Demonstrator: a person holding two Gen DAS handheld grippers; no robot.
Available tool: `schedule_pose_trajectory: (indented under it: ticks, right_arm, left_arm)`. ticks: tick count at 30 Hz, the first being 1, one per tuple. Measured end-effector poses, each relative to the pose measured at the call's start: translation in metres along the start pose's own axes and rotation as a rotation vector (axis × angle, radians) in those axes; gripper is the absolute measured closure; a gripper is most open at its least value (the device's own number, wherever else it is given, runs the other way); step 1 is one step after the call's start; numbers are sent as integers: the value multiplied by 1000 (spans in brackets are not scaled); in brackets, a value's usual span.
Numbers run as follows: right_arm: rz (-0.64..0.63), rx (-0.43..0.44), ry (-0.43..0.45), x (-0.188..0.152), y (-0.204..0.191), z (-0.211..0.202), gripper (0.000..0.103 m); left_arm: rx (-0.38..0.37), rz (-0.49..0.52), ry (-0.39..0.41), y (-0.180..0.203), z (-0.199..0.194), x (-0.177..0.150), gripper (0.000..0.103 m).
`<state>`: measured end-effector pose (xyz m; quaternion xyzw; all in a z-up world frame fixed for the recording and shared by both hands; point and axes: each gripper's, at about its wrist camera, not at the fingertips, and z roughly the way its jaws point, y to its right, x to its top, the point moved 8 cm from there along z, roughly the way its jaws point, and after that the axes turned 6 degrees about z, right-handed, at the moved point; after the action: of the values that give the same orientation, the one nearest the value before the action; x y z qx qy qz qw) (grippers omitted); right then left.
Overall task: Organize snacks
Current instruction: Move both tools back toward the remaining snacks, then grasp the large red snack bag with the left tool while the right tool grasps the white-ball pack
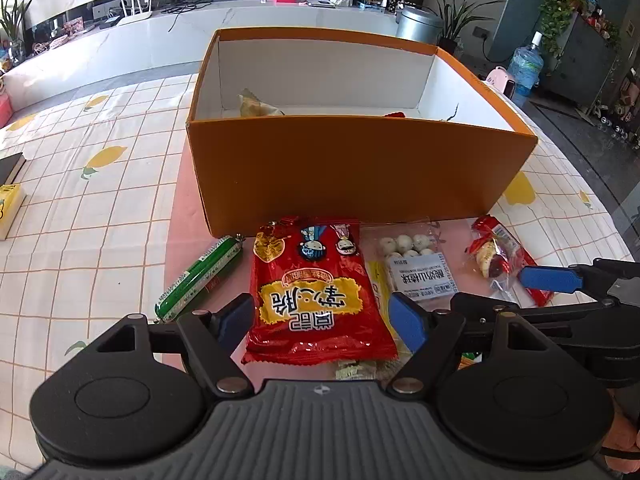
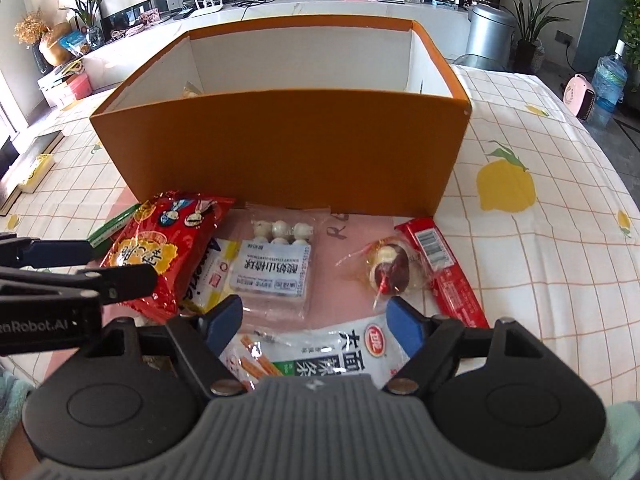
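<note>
Left wrist: orange box holding a half-hidden wrapped snack; left gripper and right gripper spread wide, empty.

Chinese print is showing upside down on the big red crinkled snack bag; "酸奶山楂球" is reading on the clear pouch of white balls; "enRobot.AI" is showing on the black left gripper's arm.

Our left gripper and right gripper match: ribbed grey bodies, black round housings, silver pivot screws, blue finger pads. A pale green sleeve shows.
</note>
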<state>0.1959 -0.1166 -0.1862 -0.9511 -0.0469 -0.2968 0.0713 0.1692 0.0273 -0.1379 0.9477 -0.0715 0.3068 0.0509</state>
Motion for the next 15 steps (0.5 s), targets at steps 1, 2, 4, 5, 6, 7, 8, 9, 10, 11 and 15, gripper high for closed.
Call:
schedule_pose_trajectory:
  ticks: [1,2,4,5,6,7,8,9,10,11,15]
  right_arm:
    - [-8,-2,-1,3,-1,3,28]
    - [-13,4,-5,5,-1,7,28]
    - [-18,24,-8,7,-2,12,28]
    - [-28,30,-5,8,-3,14,26]
    - [-37,33,-3,8,-4,15,25]
    - [-46,32,-2,8,-5,17,25]
    - [-53,30,-2,8,-6,18,25]
    - [-59,28,-2,7,-6,20,25]
    - [-66,28,-2,6,-7,21,25]
    - [-71,30,-3,6,-8,21,25]
    - [-79,37,-5,5,-11,24,25]
  left_arm:
    - [3,-1,-7,-2,3,2,14]
    - [5,-2,-13,-4,7,4,14]
    - [3,-9,-29,-10,13,8,13]
    - [-1,-14,-39,-12,16,10,13]
    - [-6,-15,-52,-12,19,11,12]
    - [-6,-4,-73,-11,24,11,12]
    - [-3,12,-89,-9,27,12,12]
    - [7,33,-101,-6,30,12,12]
    - [14,47,-105,-4,33,12,12]
    - [14,57,-103,-1,34,13,12]
    - [21,59,-118,4,43,15,6]
